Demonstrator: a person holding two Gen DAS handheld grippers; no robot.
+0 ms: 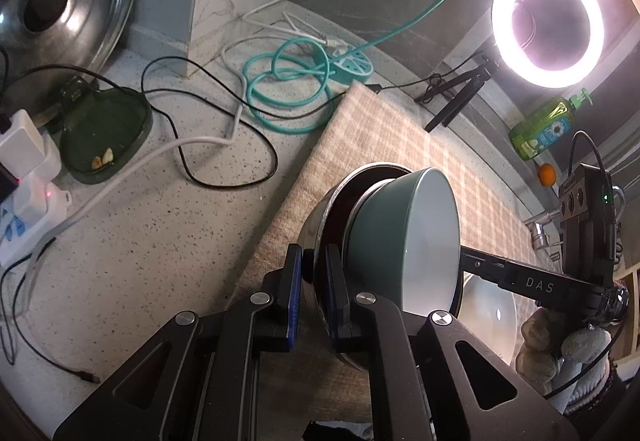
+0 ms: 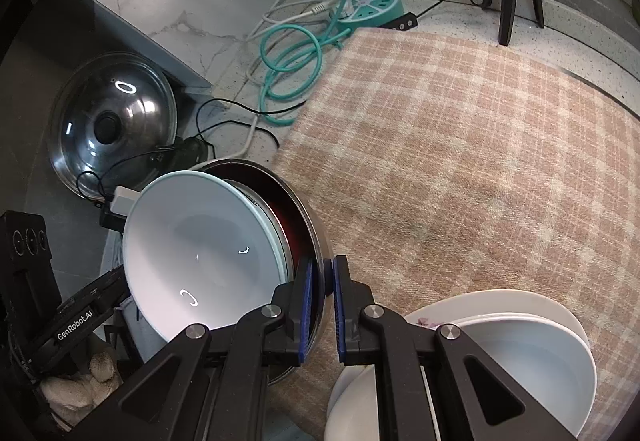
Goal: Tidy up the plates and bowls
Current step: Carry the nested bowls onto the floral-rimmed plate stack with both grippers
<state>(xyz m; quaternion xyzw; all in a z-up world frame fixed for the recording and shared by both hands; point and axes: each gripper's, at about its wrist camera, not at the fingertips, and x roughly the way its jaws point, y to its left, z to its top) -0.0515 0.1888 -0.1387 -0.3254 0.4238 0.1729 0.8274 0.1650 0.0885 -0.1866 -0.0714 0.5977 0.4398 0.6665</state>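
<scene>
Counter's pretty cluttered on the far side: coiled teal cable [image 2: 294, 53] and round power strip [image 2: 370, 7] sit right at the checked cloth's [image 2: 480, 145] edge, plus a pot lid [image 2: 114, 121] leaning on the wall and a ring light [image 1: 547, 22]. Both grippers are clamped on the metal bowl's [image 2: 316, 229] rim, left gripper [image 1: 314, 277] and right gripper [image 2: 323, 305] on opposite sides, tilted up with one teal bowl [image 1: 400, 233] nested inside. Two white dishes [image 2: 520, 353] stacked near the cloth's close edge. Most of the cloth is open.
</scene>
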